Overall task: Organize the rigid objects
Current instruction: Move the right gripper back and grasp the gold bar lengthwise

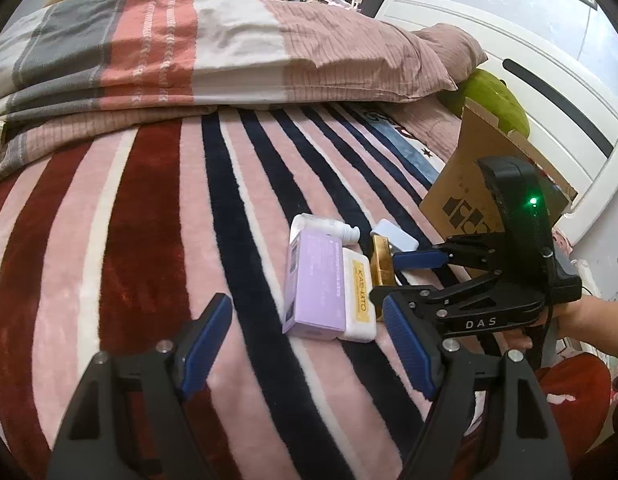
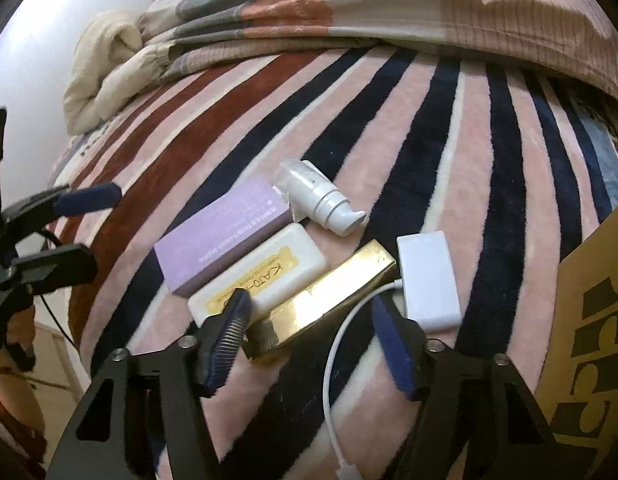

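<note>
The right gripper [image 2: 309, 316] straddles the glossy gold box [image 2: 329, 292], jaws apart, pads not yet pressing; the left gripper [image 1: 309, 340] hangs released over bare plush striped blanket [image 1: 149, 220] at nine o'clock of the cluster. Lilac carton [image 2: 225, 232], cream case [image 2: 265, 272] and gold box lie edge to edge; the white adapter [image 2: 429, 280] touches at three o'clock, the pump bottle [image 2: 321, 200] at twelve; a cardboard box [image 2: 589, 320] walls the right.

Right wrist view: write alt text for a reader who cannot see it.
The right gripper straddles a gold box with open jaws on a striped blanket. Beside it lie a white box, purple box, pump bottle and white adapter.
</note>
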`<action>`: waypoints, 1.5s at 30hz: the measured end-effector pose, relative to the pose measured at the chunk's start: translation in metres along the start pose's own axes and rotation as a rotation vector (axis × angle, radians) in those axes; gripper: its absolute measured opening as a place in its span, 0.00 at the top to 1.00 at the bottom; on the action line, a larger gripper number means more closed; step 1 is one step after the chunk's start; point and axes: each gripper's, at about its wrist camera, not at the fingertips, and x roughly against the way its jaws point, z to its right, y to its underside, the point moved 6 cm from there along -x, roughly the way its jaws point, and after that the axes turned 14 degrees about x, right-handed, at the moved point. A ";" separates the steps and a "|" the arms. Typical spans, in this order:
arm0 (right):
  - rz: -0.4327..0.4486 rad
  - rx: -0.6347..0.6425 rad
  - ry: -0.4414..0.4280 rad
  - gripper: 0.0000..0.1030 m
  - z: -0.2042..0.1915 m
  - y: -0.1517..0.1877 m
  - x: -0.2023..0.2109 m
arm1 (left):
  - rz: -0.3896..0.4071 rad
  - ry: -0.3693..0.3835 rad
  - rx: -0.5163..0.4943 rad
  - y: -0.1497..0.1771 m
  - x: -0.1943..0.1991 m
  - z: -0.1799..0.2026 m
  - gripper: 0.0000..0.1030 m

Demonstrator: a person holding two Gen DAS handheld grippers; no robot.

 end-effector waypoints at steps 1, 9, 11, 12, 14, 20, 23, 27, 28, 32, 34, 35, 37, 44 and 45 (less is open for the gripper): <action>-0.006 0.004 0.009 0.46 0.000 0.001 0.001 | -0.001 0.002 0.000 0.000 0.000 0.000 0.27; -0.056 0.011 0.085 0.52 0.000 0.006 0.008 | 0.000 0.004 0.003 0.002 0.001 0.000 0.27; -0.050 0.020 0.072 0.68 -0.005 0.003 0.008 | 0.000 0.006 0.001 0.003 0.001 0.001 0.27; -0.052 0.032 0.076 0.68 -0.007 0.001 0.007 | 0.000 0.006 0.000 0.003 0.001 0.002 0.27; -0.061 0.057 0.096 0.68 -0.011 -0.003 0.003 | -0.002 0.007 -0.002 0.003 0.001 0.003 0.27; -0.081 0.050 0.111 0.78 -0.012 -0.004 0.004 | -0.006 0.013 -0.008 0.005 0.000 0.006 0.27; -0.097 0.074 0.109 0.86 -0.017 0.005 0.018 | -0.005 0.017 -0.011 0.004 0.001 0.007 0.27; -0.138 0.116 0.106 0.87 -0.018 0.021 0.030 | -0.005 0.025 -0.008 0.003 -0.001 0.009 0.27; -0.146 0.126 0.111 0.87 -0.018 0.025 0.031 | -0.005 0.027 -0.009 0.003 -0.001 0.011 0.27; -0.131 0.143 0.125 0.87 -0.021 0.024 0.032 | -0.007 0.027 -0.017 0.004 -0.001 0.016 0.27; -0.115 0.129 0.095 0.87 -0.023 0.022 0.031 | -0.008 0.022 -0.023 0.005 0.000 0.017 0.27; -0.111 0.130 0.088 0.87 -0.025 0.021 0.030 | -0.008 0.020 -0.025 0.005 0.001 0.017 0.27; -0.107 0.147 0.082 0.87 -0.029 0.019 0.029 | -0.008 0.019 -0.024 0.005 0.001 0.017 0.27; -0.126 0.125 0.055 0.87 -0.026 0.017 0.013 | -0.031 0.031 -0.017 0.008 -0.004 0.019 0.27; -0.120 0.126 0.058 0.87 -0.026 0.016 0.012 | -0.037 0.034 -0.019 0.009 -0.005 0.020 0.27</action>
